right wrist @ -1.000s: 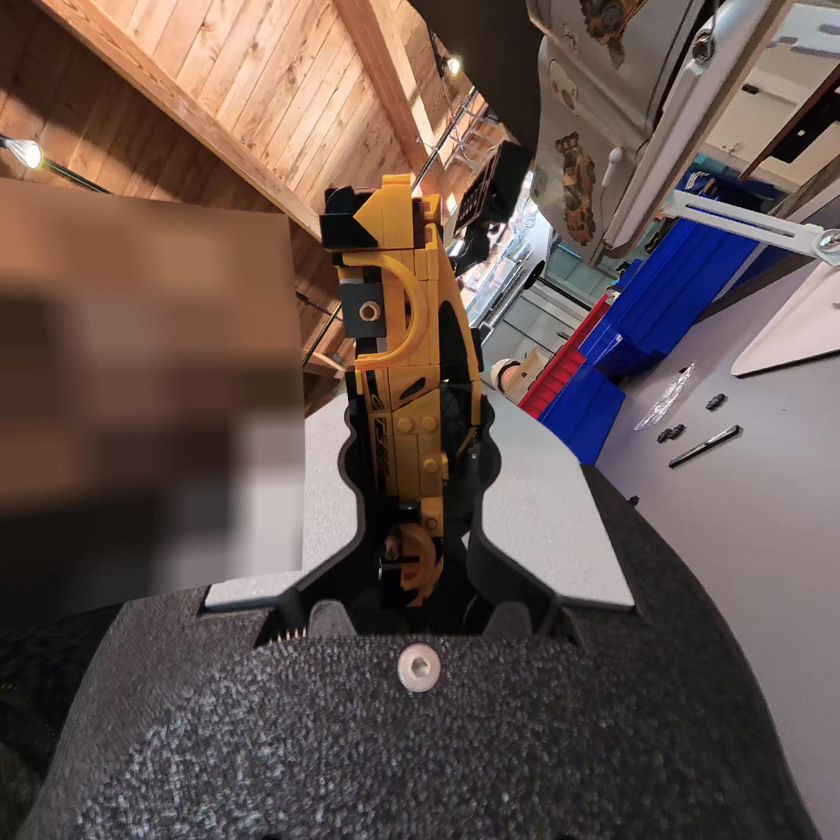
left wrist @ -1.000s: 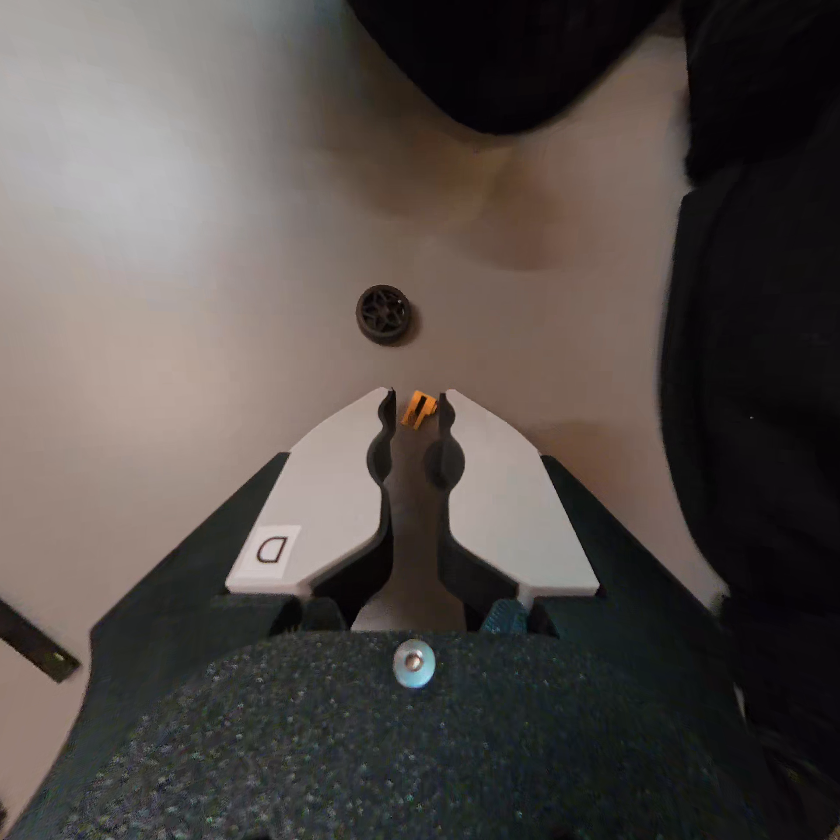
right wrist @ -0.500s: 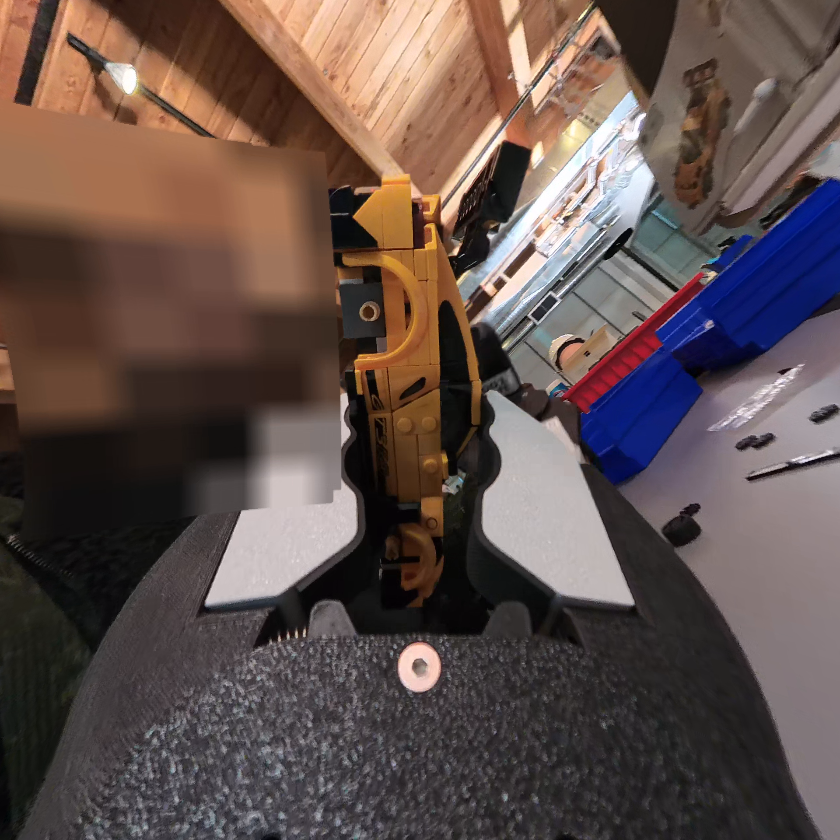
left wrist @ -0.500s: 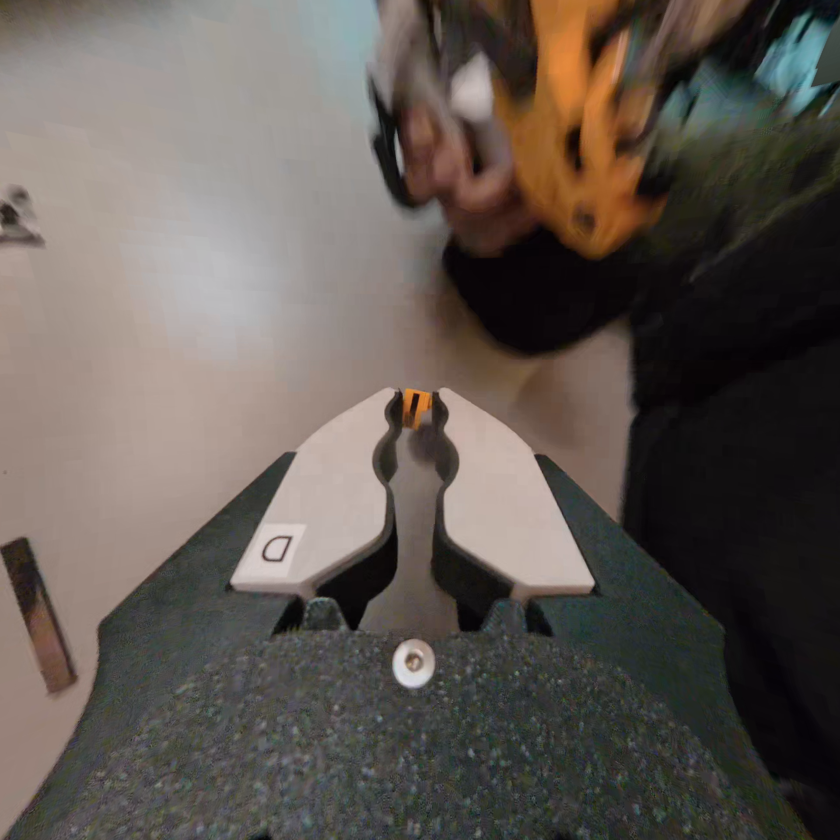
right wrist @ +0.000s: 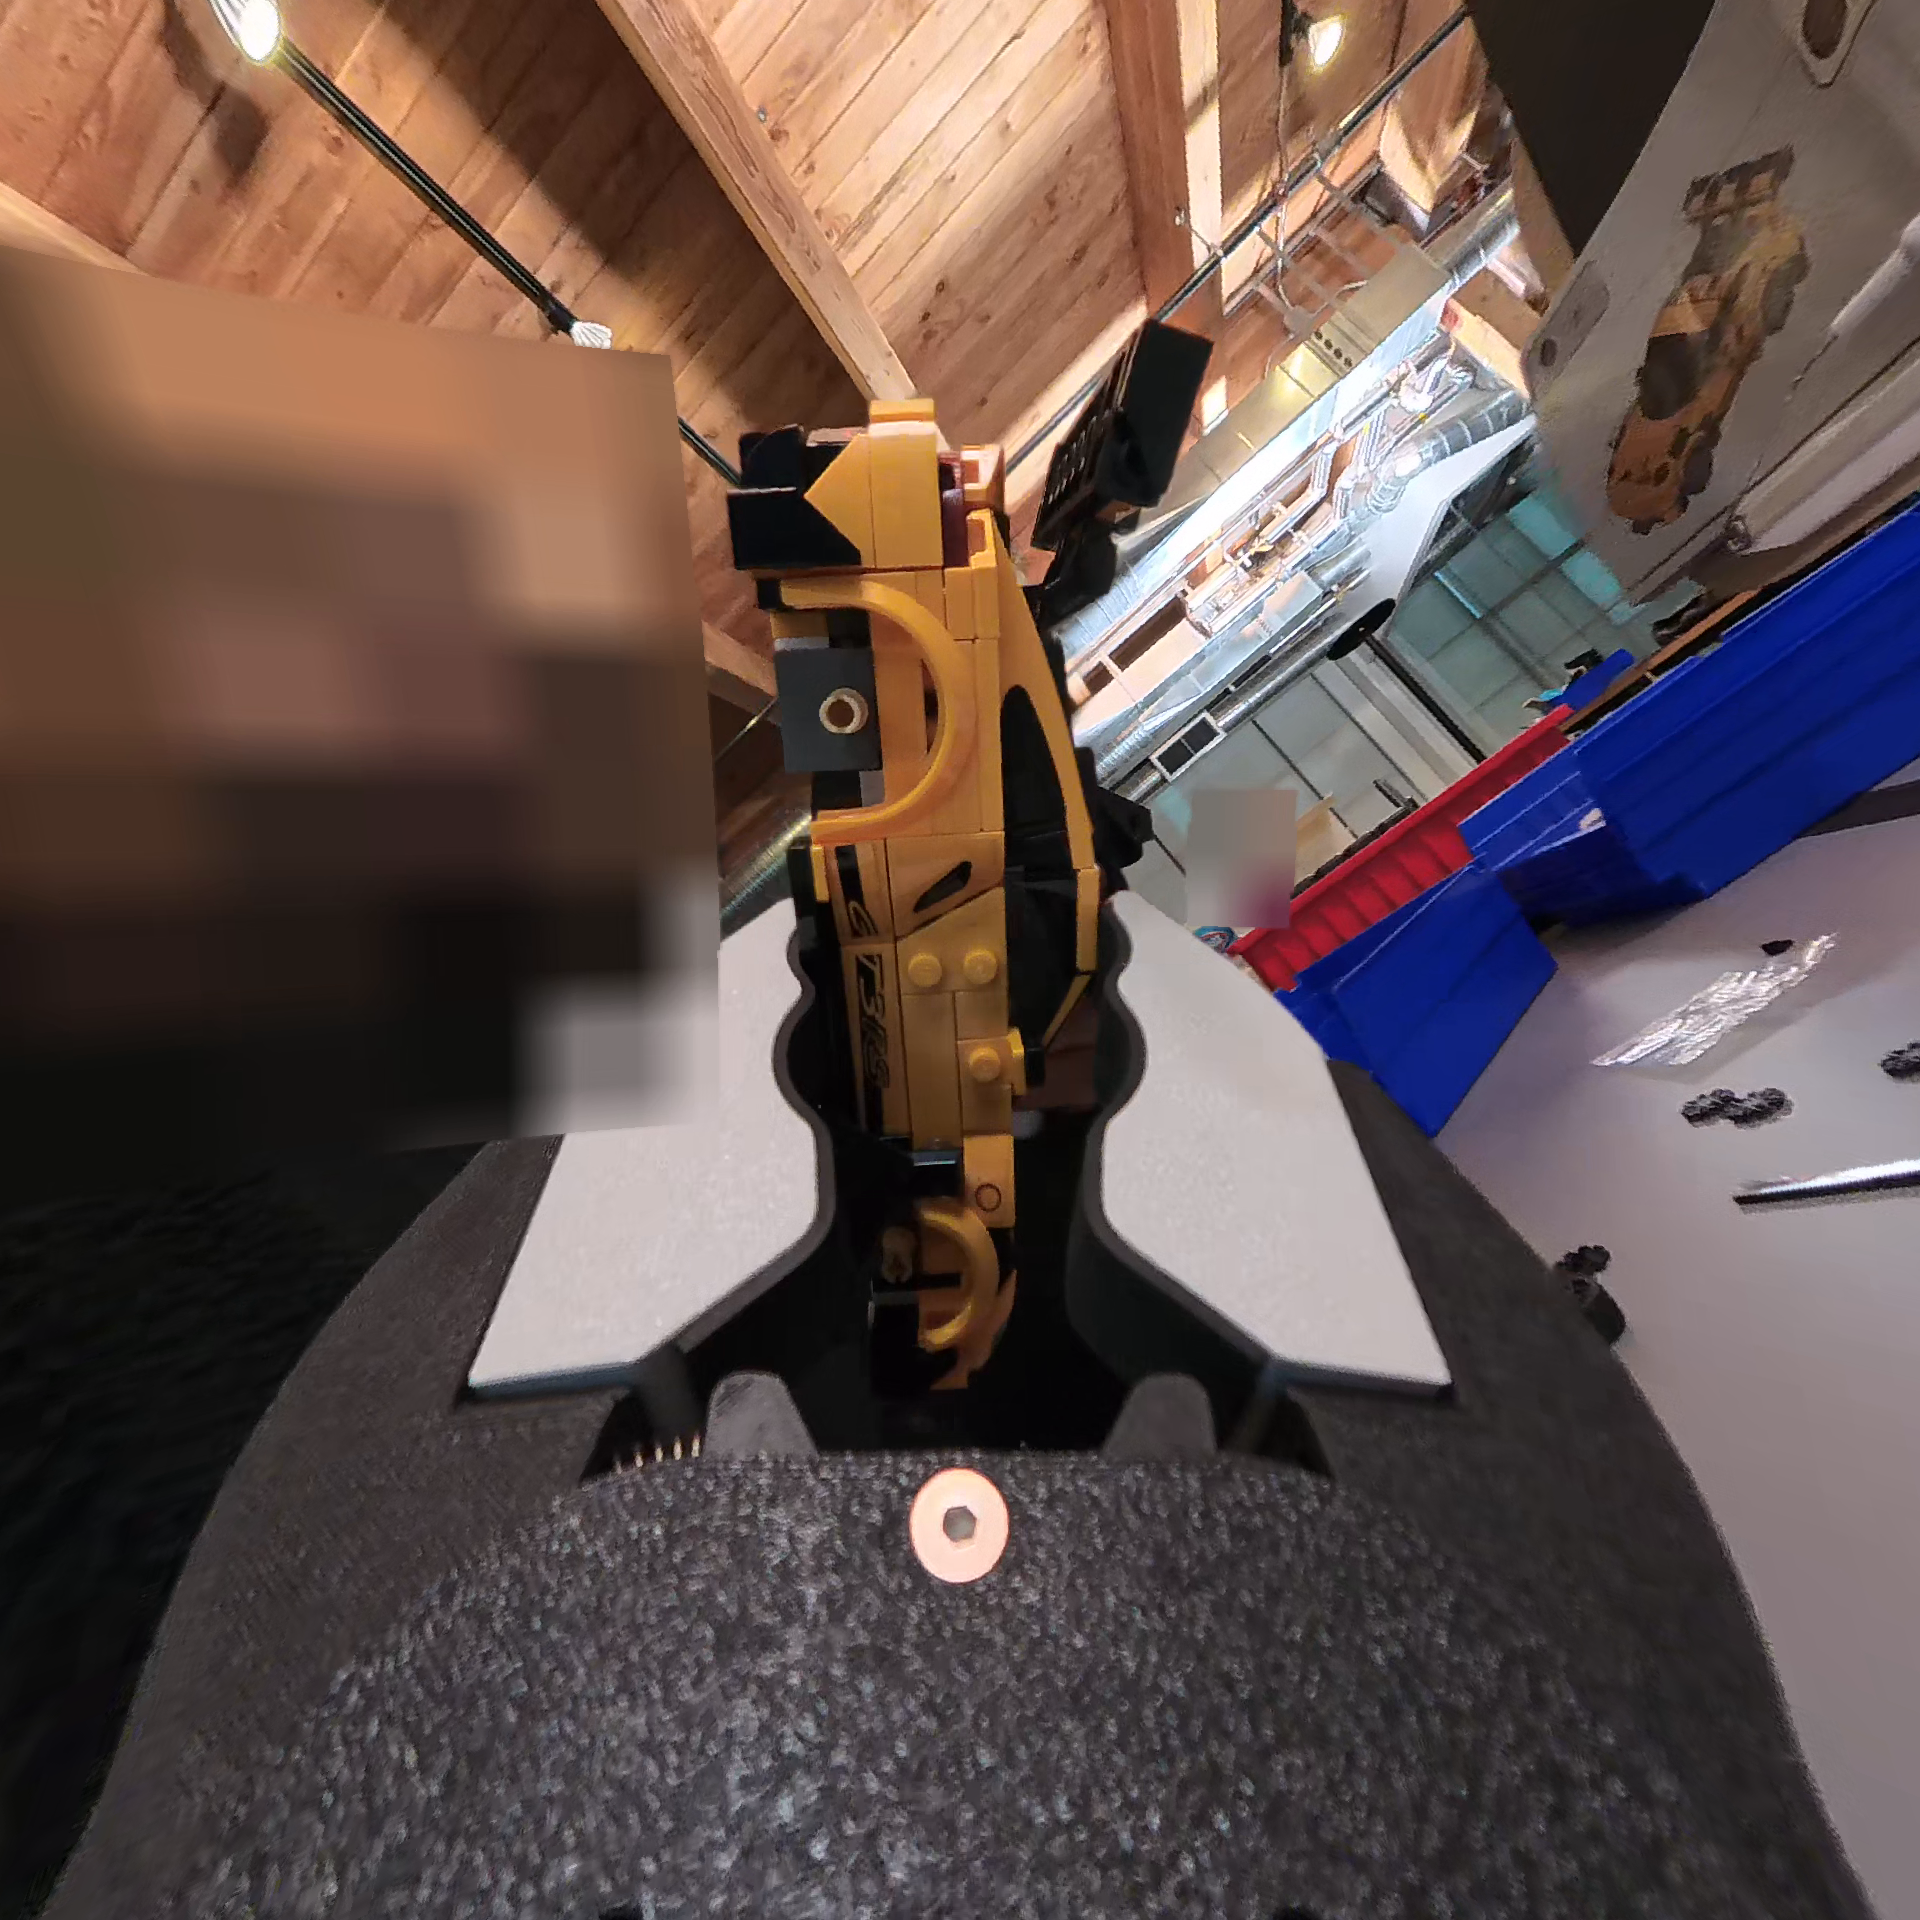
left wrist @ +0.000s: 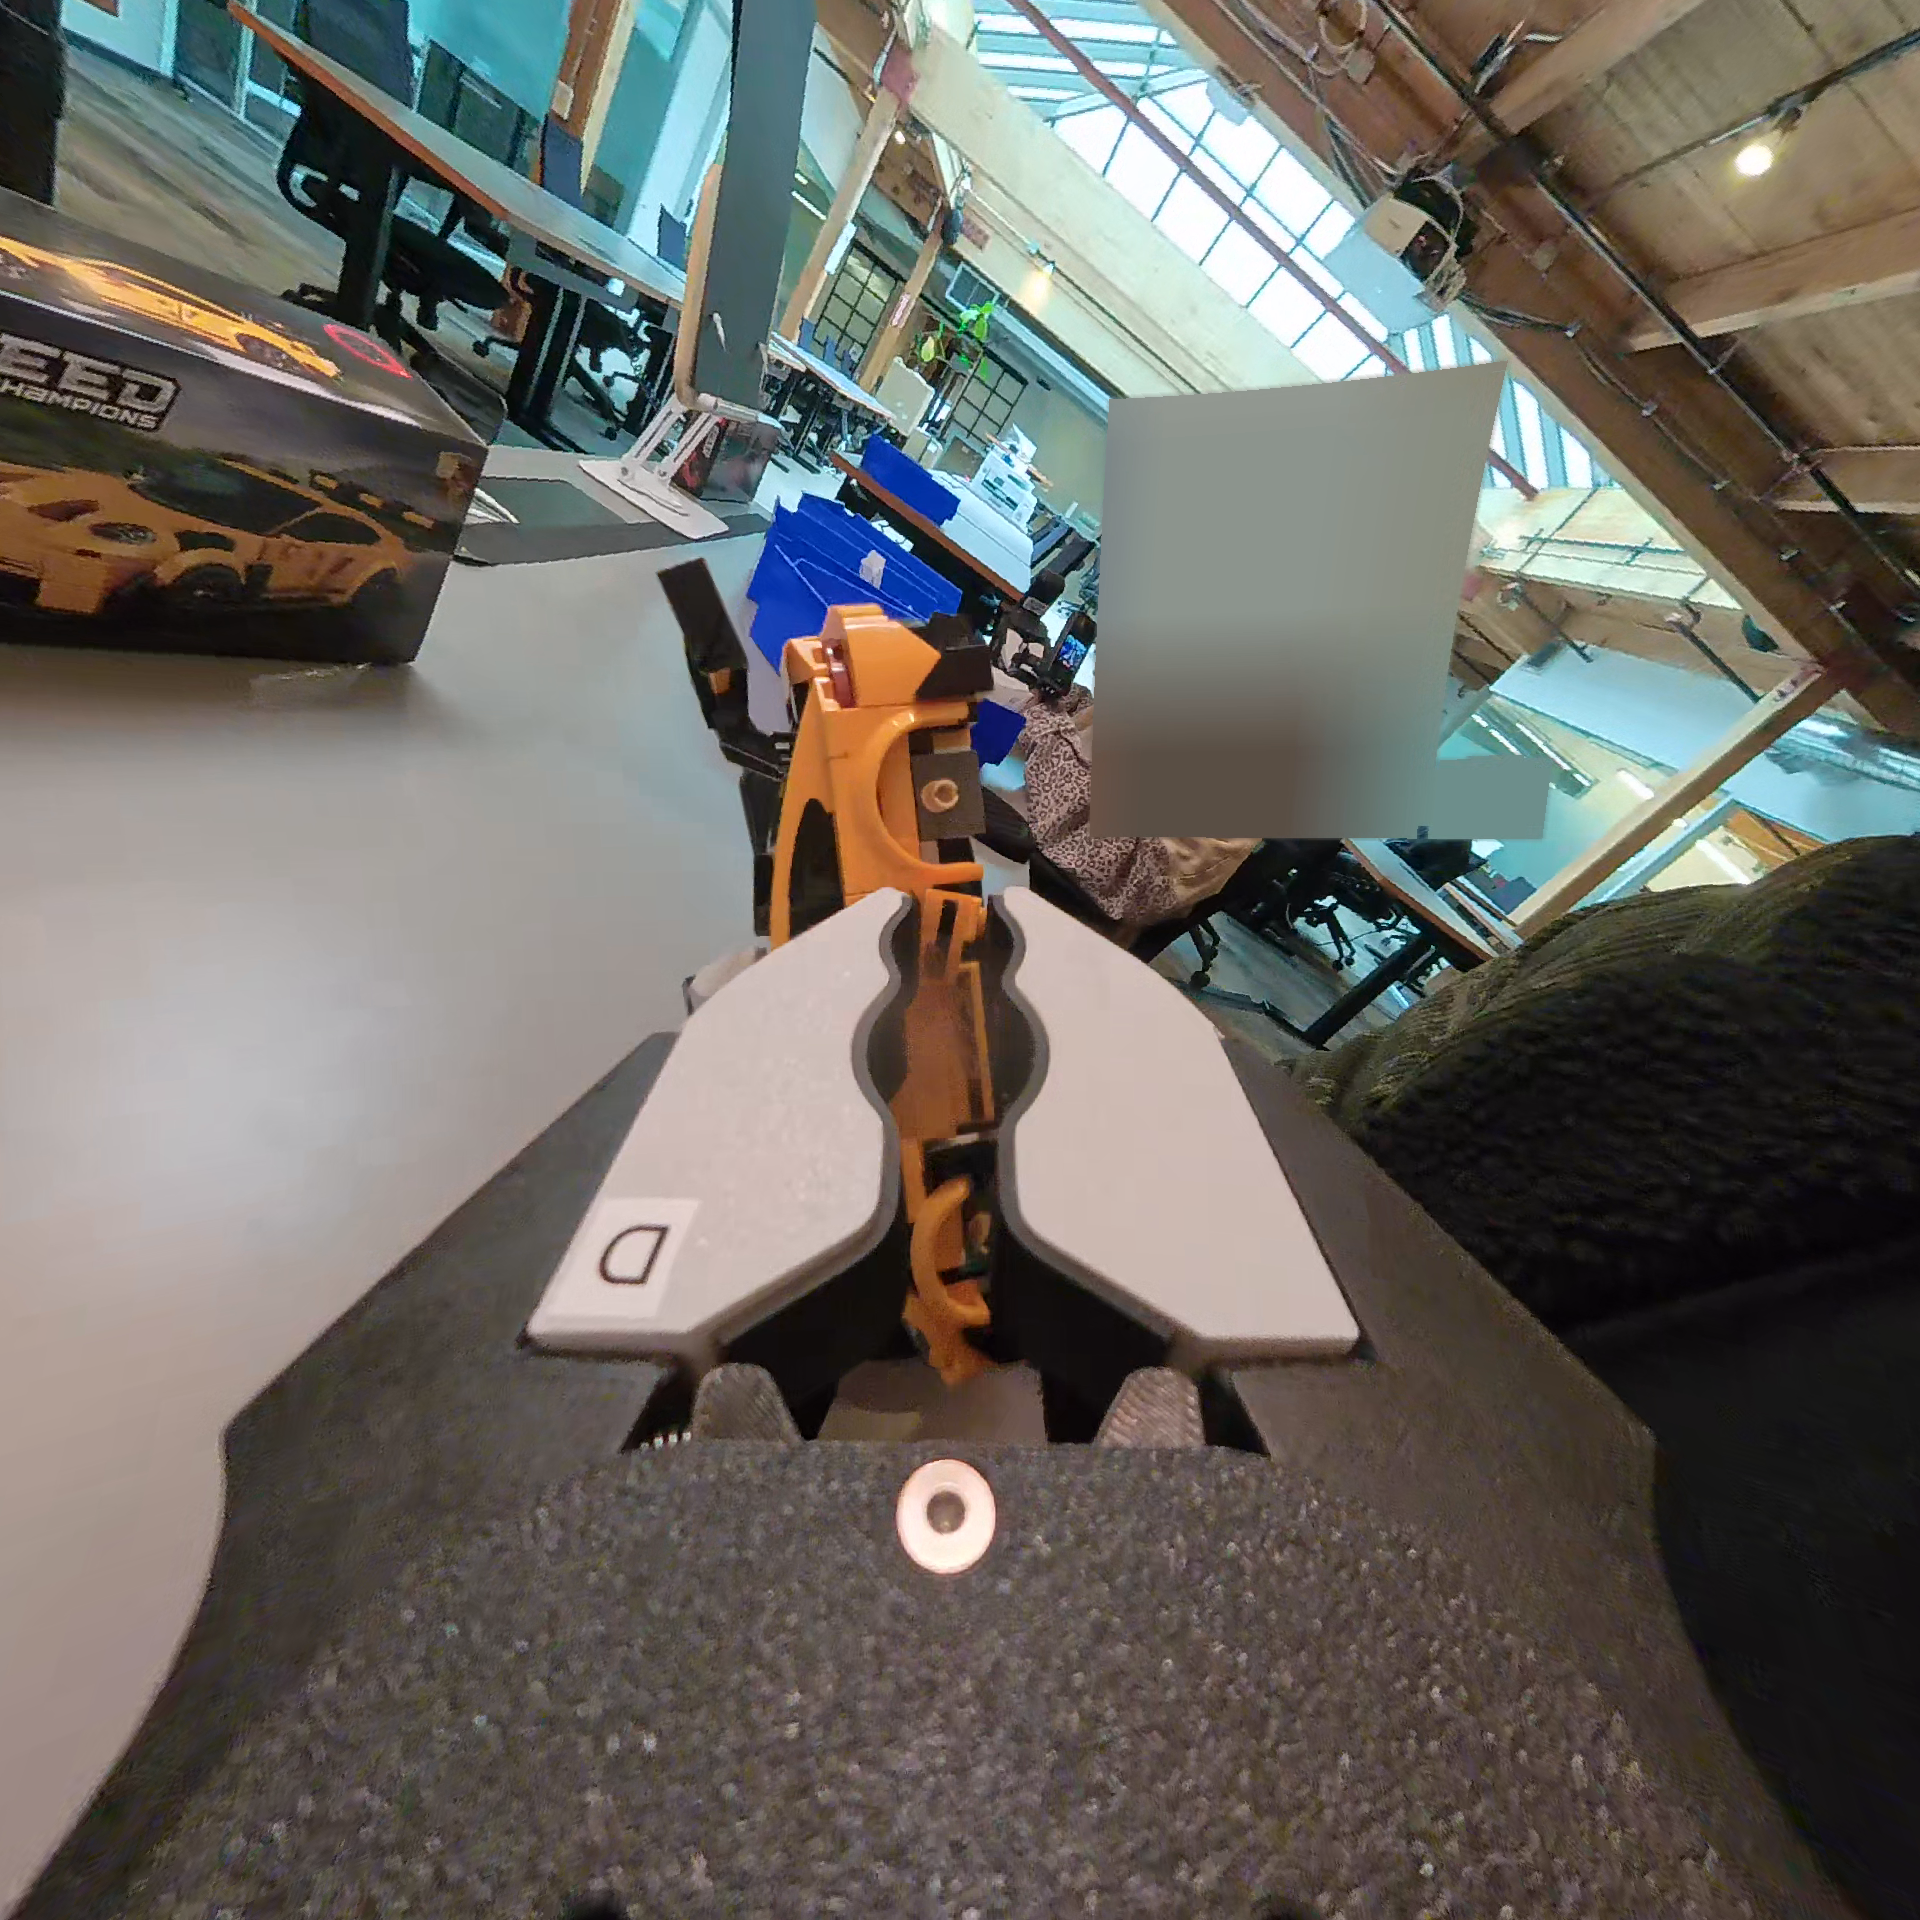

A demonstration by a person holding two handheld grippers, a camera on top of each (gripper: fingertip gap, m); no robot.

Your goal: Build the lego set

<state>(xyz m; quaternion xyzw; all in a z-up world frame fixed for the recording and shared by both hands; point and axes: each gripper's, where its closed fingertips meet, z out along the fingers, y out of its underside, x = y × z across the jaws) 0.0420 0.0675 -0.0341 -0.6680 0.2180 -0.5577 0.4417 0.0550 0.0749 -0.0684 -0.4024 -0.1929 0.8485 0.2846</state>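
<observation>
My right gripper [right wrist: 961,925] is shut on the yellow and black lego car [right wrist: 935,831] and holds it upright above the table, its black rear wing [right wrist: 1122,436] at the top. My left gripper [left wrist: 951,904] has its jaws nearly closed on a small orange piece with a black stripe [left wrist: 940,925]. It sits right against the side of the car [left wrist: 852,790], which shows through the gap between the fingers [left wrist: 769,1081]. The piece is hard to tell apart from the car body behind it.
The grey table [left wrist: 312,935] carries the dark lego box [left wrist: 208,468] at far left and a monitor stand [left wrist: 665,488]. Blue bins [right wrist: 1714,810], a red bin [right wrist: 1382,894], a clear bag [right wrist: 1714,1008], small black wheel parts [right wrist: 1730,1107] and a black strip [right wrist: 1829,1179] lie to the right. The left gripper's tips are roughly 5 centimetres from the right gripper's.
My left gripper closed on the small orange piece, lifted it off the table and swung up to the car. My right gripper tilted a little with the car still in it.
</observation>
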